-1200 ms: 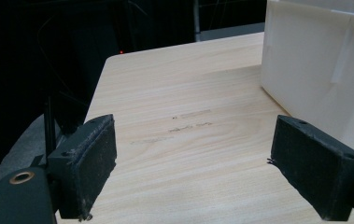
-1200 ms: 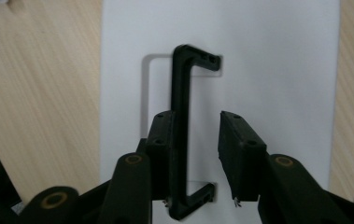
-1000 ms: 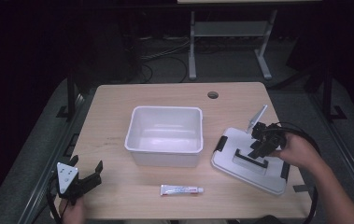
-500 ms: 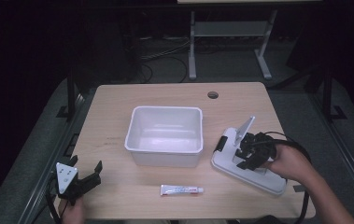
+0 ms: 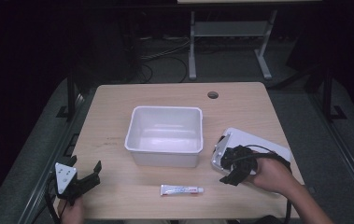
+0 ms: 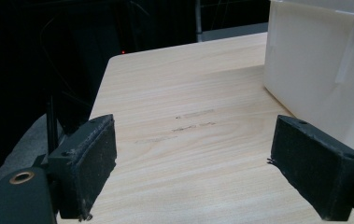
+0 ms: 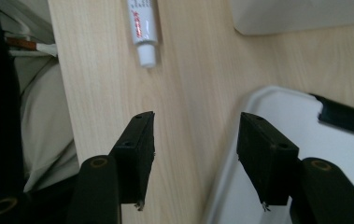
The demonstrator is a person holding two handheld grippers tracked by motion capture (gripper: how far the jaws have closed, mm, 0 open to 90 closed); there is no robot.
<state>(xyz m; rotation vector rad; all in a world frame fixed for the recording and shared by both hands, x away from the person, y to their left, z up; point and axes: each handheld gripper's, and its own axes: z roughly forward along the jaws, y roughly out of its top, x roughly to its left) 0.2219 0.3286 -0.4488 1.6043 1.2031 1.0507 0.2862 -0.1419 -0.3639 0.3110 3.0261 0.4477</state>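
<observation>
My right gripper (image 5: 233,169) heading for the small white toothpaste tube (image 5: 181,190) with red print

The tube lies near the desk's front edge, before the white plastic bin (image 5: 164,135). My jaws stand apart over the flat white lid's (image 5: 258,142) corner; I could snag it. My left gripper (image 5: 79,179) gapes empty at the front-left corner.

We appear to be in a lab or test room, dimly lit. The light wooden table with a round cable hole (image 5: 174,100) stands on grey carpet. Behind the table we see loose black cables on the floor (image 5: 165,60) and a grey metal stand with a crossbar (image 5: 230,35). Beyond that, everything sits in darkness.
</observation>
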